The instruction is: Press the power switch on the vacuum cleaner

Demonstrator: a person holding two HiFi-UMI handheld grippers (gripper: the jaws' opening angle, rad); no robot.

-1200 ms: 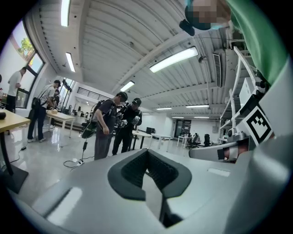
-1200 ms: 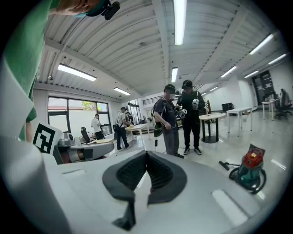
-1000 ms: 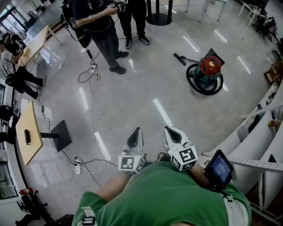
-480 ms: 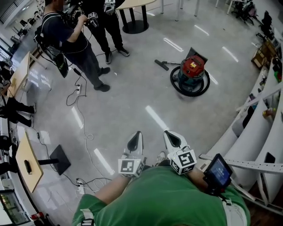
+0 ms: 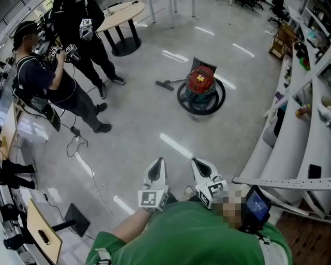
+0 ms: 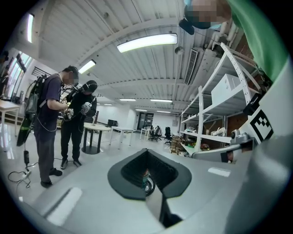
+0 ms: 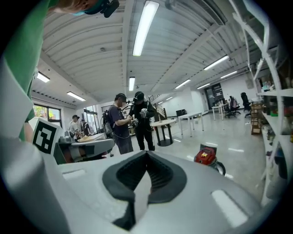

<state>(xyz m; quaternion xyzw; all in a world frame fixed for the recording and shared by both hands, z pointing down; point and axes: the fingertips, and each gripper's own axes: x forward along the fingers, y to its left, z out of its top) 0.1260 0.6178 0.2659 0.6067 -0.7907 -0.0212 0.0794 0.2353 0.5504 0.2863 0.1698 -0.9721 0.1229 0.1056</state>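
Note:
The vacuum cleaner [image 5: 200, 85], red on top with a teal body and a black hose coiled round its base, stands on the grey floor well ahead of me. Its floor nozzle [image 5: 165, 84] lies to its left. It also shows small at the right of the right gripper view, vacuum cleaner [image 7: 207, 155]. A sliver of it shows in the notch of the left gripper's jaws [image 6: 146, 182]. My left gripper [image 5: 156, 166] and right gripper [image 5: 202, 164] are held side by side close to my chest, far short of the vacuum. Both are shut with nothing in them, as also seen for the left gripper [image 6: 147, 153] and right gripper [image 7: 146, 157].
Two people [image 5: 51, 88] stand at the left handling equipment, by a round table [image 5: 121, 15]. Cables [image 5: 85, 165] trail over the floor at the left. White shelving [image 5: 300, 119] runs along the right. A small screen [image 5: 257, 205] sits by my right arm.
The head view has swung and advanced: the vacuum cleaner now sits further left and slightly nearer, and the two people are fuller in view. Both grippers keep their pose.

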